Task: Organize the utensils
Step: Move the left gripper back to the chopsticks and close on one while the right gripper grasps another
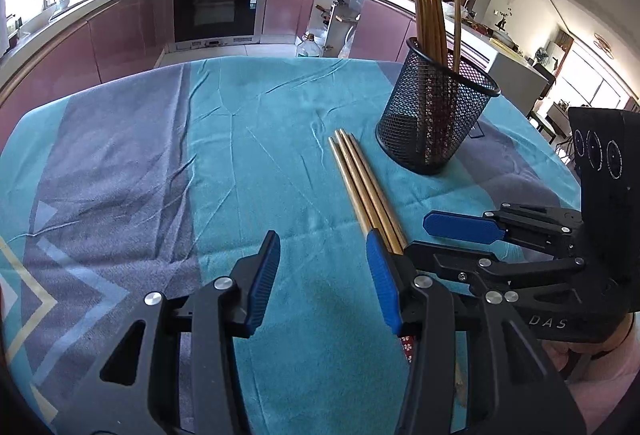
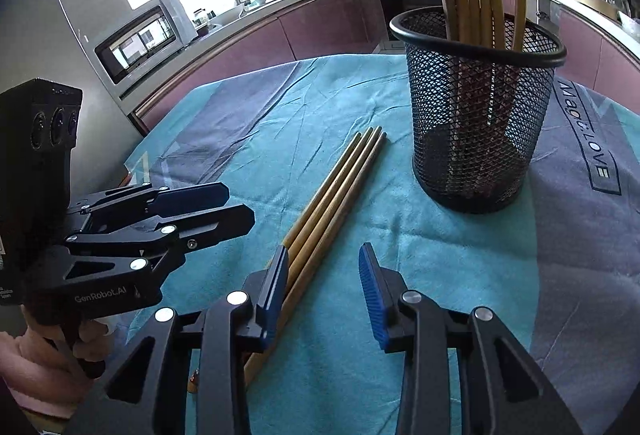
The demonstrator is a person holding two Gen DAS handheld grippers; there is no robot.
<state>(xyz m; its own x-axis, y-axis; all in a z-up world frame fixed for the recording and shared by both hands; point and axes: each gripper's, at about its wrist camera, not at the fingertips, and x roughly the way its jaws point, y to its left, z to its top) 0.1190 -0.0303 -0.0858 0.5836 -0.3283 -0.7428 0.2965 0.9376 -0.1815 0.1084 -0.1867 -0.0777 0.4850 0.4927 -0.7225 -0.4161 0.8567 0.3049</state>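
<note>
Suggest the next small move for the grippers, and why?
Probably shift the right gripper left to straddle the loose chopsticks and close. They lie together on the tablecloth, outside both open grippers, beside the mesh holder that already holds others.

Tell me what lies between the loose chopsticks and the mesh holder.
Only bare teal cloth separates the loose chopsticks from the mesh holder, seen in both wrist views.

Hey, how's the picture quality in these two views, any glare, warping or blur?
Left wrist view: fisheye bends the counter; window top left blown out; chopsticks and mesh holder sharp. Right wrist view: window glare top left, dark vignetted corners, left gripper in shade.
</note>
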